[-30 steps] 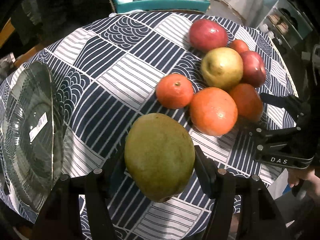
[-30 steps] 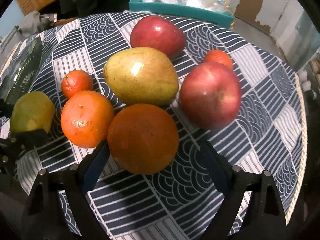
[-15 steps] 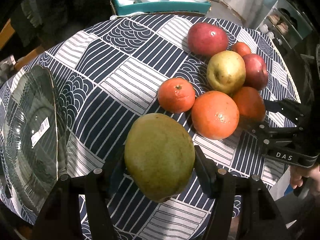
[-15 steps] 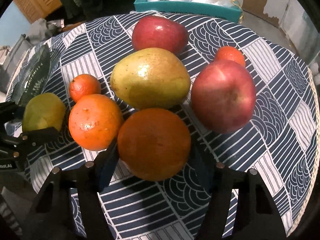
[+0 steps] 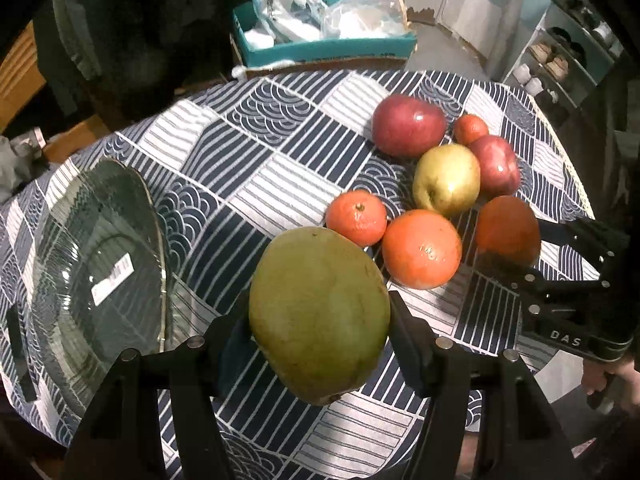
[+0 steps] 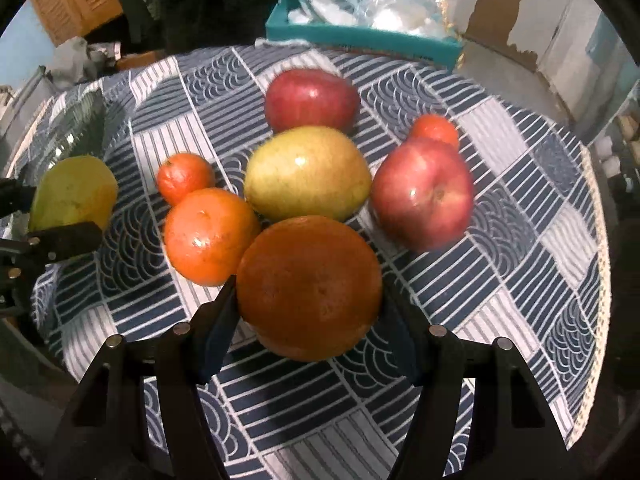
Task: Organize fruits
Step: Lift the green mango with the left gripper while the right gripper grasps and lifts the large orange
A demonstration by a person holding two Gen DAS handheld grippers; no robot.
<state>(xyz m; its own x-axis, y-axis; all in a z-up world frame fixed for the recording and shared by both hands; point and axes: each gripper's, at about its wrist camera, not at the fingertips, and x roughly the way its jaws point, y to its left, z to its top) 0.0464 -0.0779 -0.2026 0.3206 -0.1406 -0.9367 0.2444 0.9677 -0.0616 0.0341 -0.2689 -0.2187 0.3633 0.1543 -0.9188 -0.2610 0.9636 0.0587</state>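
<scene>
A big green mango is clamped between the fingers of my left gripper, a little above the patterned cloth. My right gripper is shut on a dark orange, its pads pressing on both sides. On the cloth behind it lie a brighter orange, a small tangerine, a yellow-green pear-like fruit, two red apples and another small tangerine. The right wrist view shows the mango at far left.
A ribbed glass plate with a white label lies at the left of the round table. A teal box with plastic bags stands beyond the far edge. The cloth's trimmed edge runs down the right. A person's hand holds the right gripper.
The right gripper's jaws have closed onto the dark orange. Both grippers have risen a little with their fruit, so more of the table shows.
</scene>
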